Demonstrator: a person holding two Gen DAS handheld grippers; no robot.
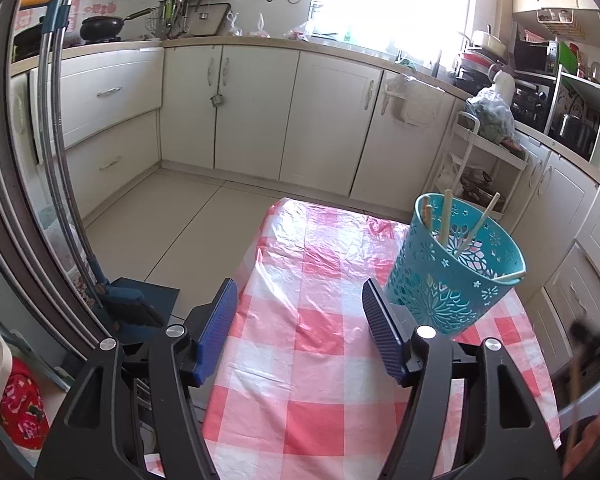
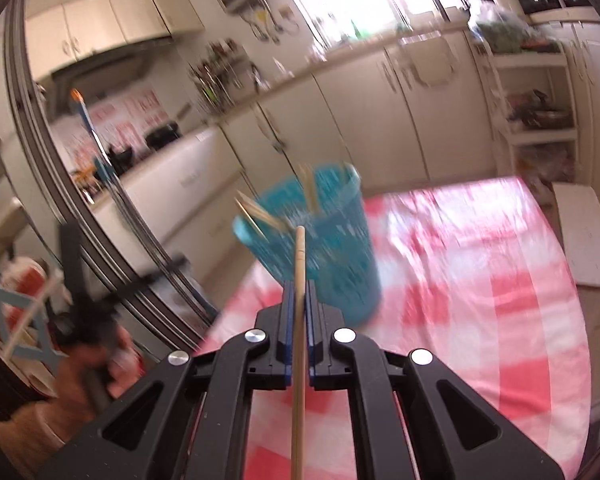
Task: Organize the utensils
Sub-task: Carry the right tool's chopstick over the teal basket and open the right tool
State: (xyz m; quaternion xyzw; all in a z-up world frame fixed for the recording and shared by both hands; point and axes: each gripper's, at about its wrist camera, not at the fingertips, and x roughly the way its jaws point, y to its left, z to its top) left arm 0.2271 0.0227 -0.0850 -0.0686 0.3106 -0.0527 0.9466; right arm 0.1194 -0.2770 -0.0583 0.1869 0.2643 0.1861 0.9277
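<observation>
a: left gripper (image 1: 300, 328)?
b: jaws spread wide, nothing between the blue pads; it hangs over the near left part of the pink-and-white checked tablecloth (image 1: 332, 360); its right pad sits just beside the foot of the teal basket (image 1: 456, 268), contact not clear.
a: basket state?
b: upright on the cloth, perforated flower pattern; several wooden chopsticks (image 1: 446, 216) stand in it, leaning on the rim, one lying across the right edge.
a: right gripper (image 2: 299, 300)?
b: pads pressed together on a single chopstick (image 2: 299, 360); the stick runs along the gripper's line, tip poking out past the fingertips, in front of the basket in that view; right wrist view is blurred.
a: surroundings?
b: cream kitchen cabinets (image 1: 256, 112) behind the table; a dustpan (image 1: 140, 300) on the floor at left.
</observation>
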